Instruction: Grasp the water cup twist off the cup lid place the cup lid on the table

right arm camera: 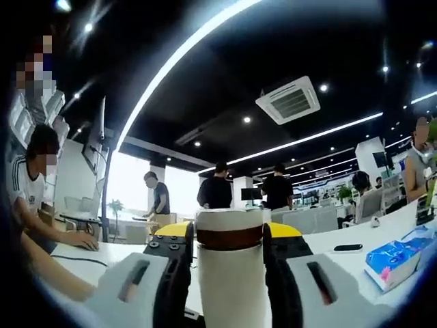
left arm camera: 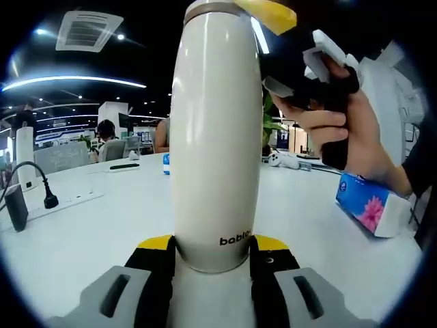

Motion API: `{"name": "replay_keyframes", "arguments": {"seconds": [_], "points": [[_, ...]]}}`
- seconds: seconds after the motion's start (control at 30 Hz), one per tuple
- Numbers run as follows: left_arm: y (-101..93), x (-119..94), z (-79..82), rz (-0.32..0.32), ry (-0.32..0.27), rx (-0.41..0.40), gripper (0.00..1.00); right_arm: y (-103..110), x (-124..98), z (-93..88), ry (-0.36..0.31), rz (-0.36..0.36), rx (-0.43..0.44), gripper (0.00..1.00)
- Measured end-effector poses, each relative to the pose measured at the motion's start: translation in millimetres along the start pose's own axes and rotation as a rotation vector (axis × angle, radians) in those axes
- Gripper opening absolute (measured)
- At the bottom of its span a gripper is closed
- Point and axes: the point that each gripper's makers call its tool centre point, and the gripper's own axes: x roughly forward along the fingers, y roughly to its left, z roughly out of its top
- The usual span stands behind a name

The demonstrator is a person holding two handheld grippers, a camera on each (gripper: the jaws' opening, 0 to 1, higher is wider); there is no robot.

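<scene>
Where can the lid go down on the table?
Best spot: the bare white table left of the water cup, between it and the power strip. The right side is tighter: the blue tissue pack and a hand crowd it.

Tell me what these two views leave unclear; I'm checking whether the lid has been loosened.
- Left gripper view: the top of the water cup runs out of the frame, so the cup lid's seating is cut off.
- Right gripper view: the right tool covers both sides of the cup lid; thread state hidden.
- Left gripper view: the tissue pack's print is too small to read.
</scene>
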Motion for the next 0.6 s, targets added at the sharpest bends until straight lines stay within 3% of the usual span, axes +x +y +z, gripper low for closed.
{"name": "replay_keyframes", "arguments": {"seconds": [0.6], "points": [[-0.4, 1.0, -0.1, -0.002, 0.000, 0.000, 0.45, 2.5, 0.4, -0.2, -0.004, 0.064, 0.015, 0.42]]}}
